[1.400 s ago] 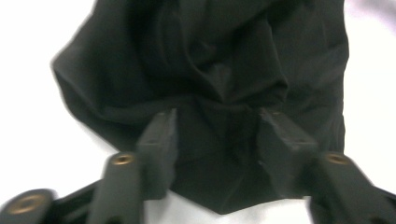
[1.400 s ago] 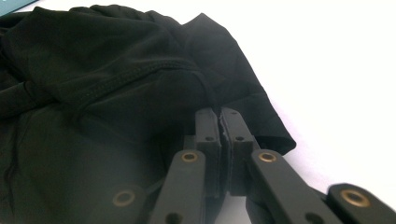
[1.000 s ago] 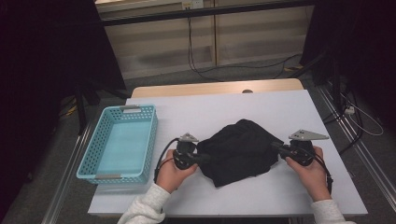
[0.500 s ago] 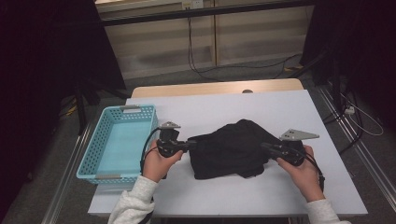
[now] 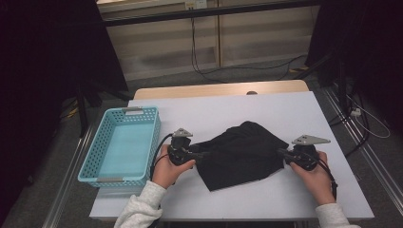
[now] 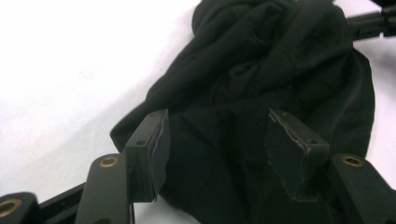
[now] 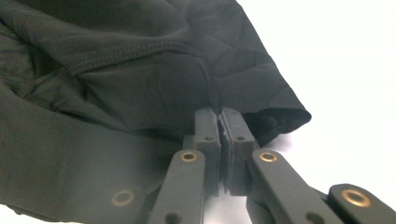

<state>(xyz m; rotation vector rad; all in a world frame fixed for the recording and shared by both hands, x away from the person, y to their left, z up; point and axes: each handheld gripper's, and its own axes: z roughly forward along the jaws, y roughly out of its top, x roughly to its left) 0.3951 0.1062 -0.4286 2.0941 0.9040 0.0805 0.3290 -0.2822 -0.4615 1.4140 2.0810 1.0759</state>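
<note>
A black cloth lies rumpled on the white table between my two grippers. My left gripper sits at the cloth's left end. Its jaws have just been opening and now stand apart. The black cloth lies loose between and under the pads, which do not press on it. At the cloth's right end my right gripper is shut on a stitched edge of the black cloth.
An empty light-blue plastic basket stands at the table's left edge, close to my left hand. The table's far half is bare white surface. Cables run across the floor beyond the table.
The cloth's left end has been drawn out to the left, so it now lies wider and flatter. The left hand shifted a little sideways. The right hand stayed about where it was.
</note>
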